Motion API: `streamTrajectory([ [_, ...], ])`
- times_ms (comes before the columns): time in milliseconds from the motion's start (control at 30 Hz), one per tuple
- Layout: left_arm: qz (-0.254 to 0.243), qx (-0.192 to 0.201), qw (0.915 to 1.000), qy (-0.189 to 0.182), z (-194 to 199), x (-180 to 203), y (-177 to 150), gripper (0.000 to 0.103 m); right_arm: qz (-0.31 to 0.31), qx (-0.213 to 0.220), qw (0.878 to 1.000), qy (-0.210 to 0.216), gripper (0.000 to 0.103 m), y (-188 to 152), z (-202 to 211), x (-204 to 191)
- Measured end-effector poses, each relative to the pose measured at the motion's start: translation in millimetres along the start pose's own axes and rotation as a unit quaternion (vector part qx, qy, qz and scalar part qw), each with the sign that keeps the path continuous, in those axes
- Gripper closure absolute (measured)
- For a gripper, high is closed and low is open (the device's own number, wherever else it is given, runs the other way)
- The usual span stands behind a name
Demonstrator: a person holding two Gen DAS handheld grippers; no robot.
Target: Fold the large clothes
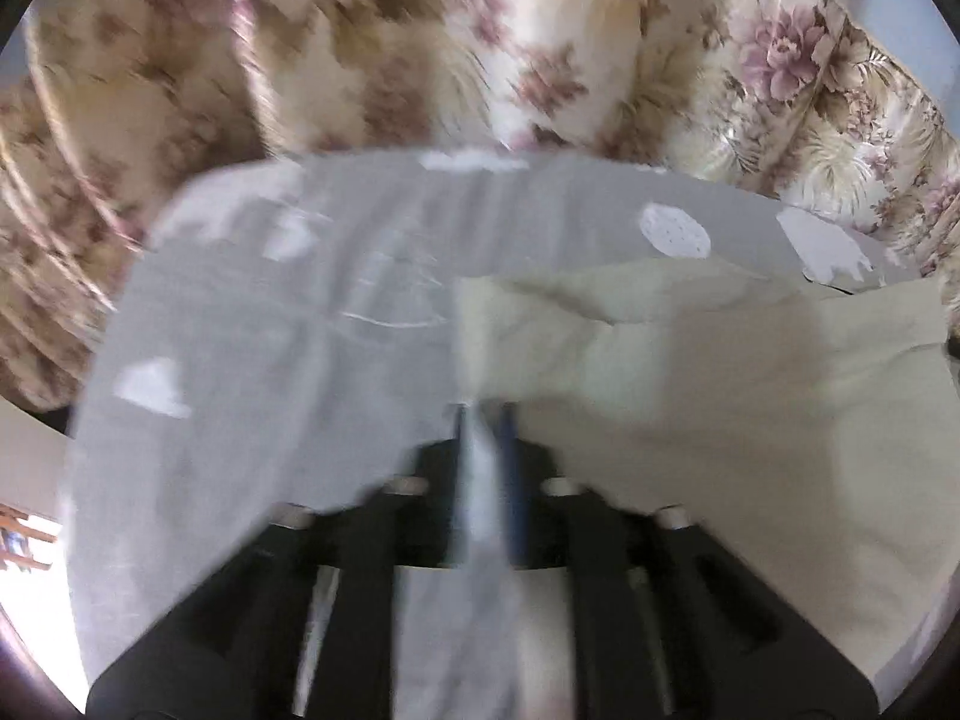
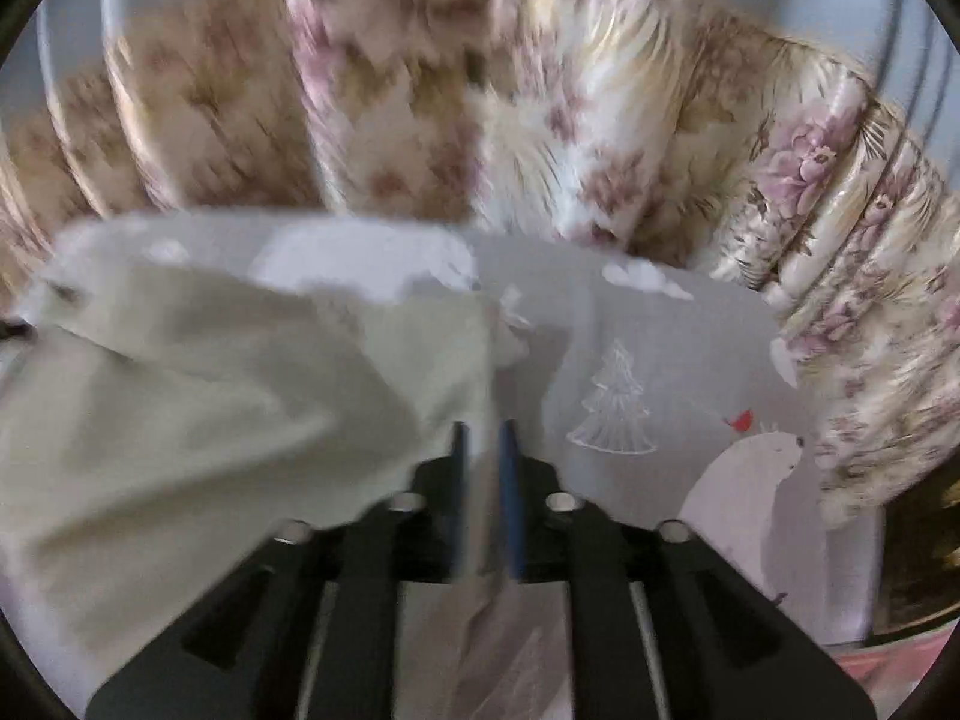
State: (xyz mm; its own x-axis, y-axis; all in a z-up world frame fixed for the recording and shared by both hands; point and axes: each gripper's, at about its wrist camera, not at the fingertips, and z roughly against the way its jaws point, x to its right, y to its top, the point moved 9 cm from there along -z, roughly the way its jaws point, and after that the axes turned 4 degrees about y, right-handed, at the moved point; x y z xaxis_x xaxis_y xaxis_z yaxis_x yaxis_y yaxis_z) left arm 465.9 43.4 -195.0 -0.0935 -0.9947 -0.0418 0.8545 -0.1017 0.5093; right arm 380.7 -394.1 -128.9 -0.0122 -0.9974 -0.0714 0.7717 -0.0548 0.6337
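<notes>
A cream garment [image 1: 720,420] lies crumpled on a grey tablecloth [image 1: 240,330] with white prints; both views are blurred. In the left wrist view the garment fills the right half, and its left edge ends just ahead of my left gripper [image 1: 486,414]. That gripper's jaws stand a narrow gap apart, and only pale grey shows between them. In the right wrist view the garment [image 2: 180,420] fills the left half, its right edge beside my right gripper [image 2: 485,429]. Those jaws are also slightly apart, with no cloth pinched that I can see.
A floral curtain [image 1: 360,30] hangs close behind the table's far edge and wraps round the right side [image 2: 840,240]. The grey tablecloth [image 2: 660,360] carries a white tree print [image 2: 618,414] and a polar bear print [image 2: 744,480]. A dark object [image 2: 918,540] stands past the right edge.
</notes>
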Motion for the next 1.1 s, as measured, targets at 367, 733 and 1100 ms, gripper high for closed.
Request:
streamTrajectory([
  [367, 0.023, -0.027, 0.9905, -0.133, 12, 30, -64, 0.079, -0.102, -0.044, 0.986, 0.127, 0.092, -64, -15, -19],
  [733, 0.038, -0.015, 0.9871, -0.155, 42, 9, -54, 0.099, 0.056, 0.015, 0.998, -0.025, 0.099, -49, 25, -33],
  [1100, 0.004, 0.035, 0.998, -0.052, 75, -10, -49, 0.065, -0.01, 0.01, 1.0, -0.001, 0.06, -39, 44, -14],
])
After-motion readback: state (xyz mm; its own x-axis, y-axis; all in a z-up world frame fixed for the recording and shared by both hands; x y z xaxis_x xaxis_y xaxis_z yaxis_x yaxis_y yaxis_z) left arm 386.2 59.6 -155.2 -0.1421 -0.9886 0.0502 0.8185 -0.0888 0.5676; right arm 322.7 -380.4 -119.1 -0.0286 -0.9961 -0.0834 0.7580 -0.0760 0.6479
